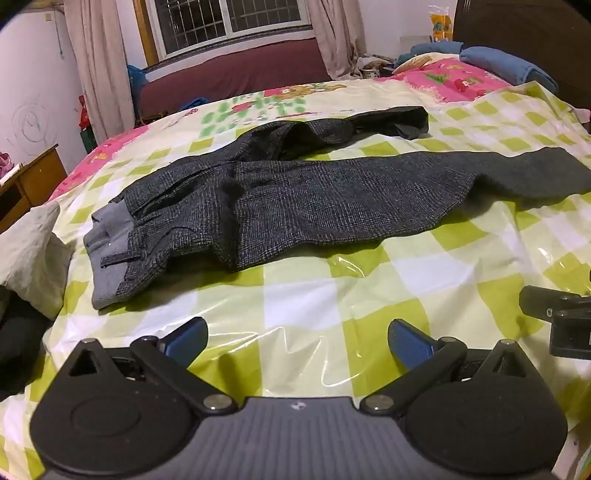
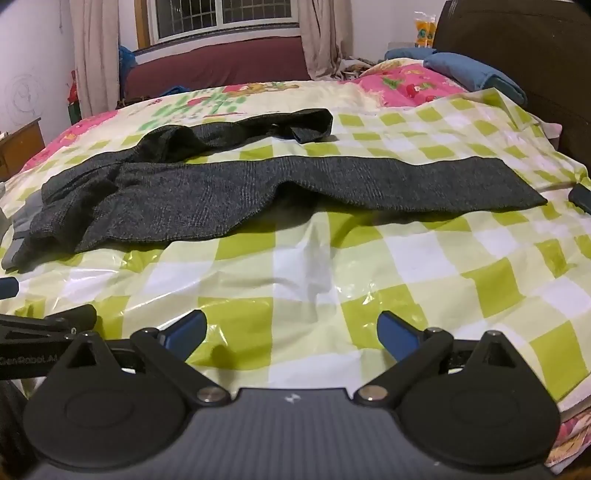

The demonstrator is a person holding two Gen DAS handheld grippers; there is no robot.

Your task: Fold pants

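Observation:
Dark grey checked pants (image 1: 314,199) lie spread on the bed, waistband with pale grey lining (image 1: 110,254) at the left, the near leg stretched right, the far leg rumpled behind. They also show in the right wrist view (image 2: 229,192). My left gripper (image 1: 297,343) is open and empty, over the sheet in front of the pants, apart from them. My right gripper (image 2: 291,332) is open and empty, also short of the pants. Part of the right gripper (image 1: 561,317) shows at the right edge of the left wrist view. Part of the left gripper (image 2: 37,325) shows at the left edge of the right wrist view.
A glossy green-and-white checked plastic sheet (image 1: 332,295) covers the bed. A pink quilt (image 1: 454,79) and blue folded cloth (image 1: 506,64) lie by the dark headboard (image 1: 524,26). A pale cloth (image 1: 29,254) lies at the left edge. A wooden desk (image 1: 26,184) stands left.

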